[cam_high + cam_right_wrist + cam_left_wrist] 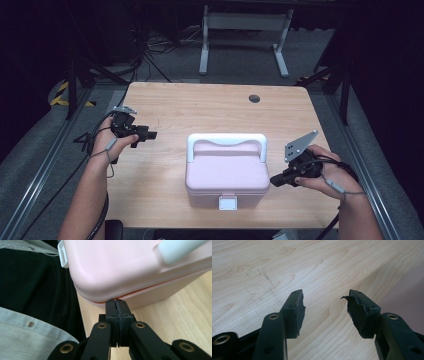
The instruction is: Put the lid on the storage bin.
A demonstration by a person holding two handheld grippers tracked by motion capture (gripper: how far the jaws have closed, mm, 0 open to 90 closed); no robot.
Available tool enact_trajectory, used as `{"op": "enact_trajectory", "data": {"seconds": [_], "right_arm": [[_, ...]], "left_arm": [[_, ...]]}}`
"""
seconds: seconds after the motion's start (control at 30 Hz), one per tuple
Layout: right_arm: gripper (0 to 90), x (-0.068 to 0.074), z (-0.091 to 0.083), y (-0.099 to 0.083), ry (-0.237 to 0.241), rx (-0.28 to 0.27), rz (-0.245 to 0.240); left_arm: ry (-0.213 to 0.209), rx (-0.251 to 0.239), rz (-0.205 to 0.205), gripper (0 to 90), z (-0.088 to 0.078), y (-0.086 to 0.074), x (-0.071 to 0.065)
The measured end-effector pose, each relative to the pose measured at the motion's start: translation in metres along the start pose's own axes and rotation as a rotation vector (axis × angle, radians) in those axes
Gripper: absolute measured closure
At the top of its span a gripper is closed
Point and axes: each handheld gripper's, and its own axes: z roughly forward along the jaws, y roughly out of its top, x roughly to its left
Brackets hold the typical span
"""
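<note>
Landmark: pink rectangular plastic box (226, 177) with white carry handle (226, 140) and white front latch (227, 202), lid down, near table front edge, centre-right. No legible brand, label or writing on box or grippers.

Right gripper (116, 305): at box right front corner, jaws pressed together, nothing between; tips at lid seam, contact cannot be confirmed.

Left gripper (324, 307): well left of box, over bare light wood table (165, 107), jaws about half open, nothing held.

Far of box: round dark cable hole (254, 98) in tabletop; beyond, white metal frame (245, 30) on floor.
</note>
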Motion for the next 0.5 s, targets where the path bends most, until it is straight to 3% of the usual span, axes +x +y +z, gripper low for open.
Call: {"op": "enact_trajectory", "data": {"seconds": [0.27, 0.4, 0.43, 0.5], "right_arm": [[83.0, -0.002, -0.017, 0.003, -0.028, -0.107, -0.006], [75.0, -0.01, -0.023, 0.004, -0.086, -0.196, 0.02], [75.0, -0.01, -0.023, 0.004, -0.086, -0.196, 0.02], [70.2, -0.016, -0.027, 0.004, -0.148, -0.244, 0.033]], "left_arm": [[0.026, -0.009, -0.005, 43.5, -0.007, -0.008, 0.001], [0.04, -0.036, 0.018, 35.9, -0.012, -0.014, 0.003], [0.04, -0.036, 0.018, 34.3, -0.012, -0.014, 0.003], [0.048, -0.05, 0.014, 32.8, -0.016, -0.017, 0.004]]}}
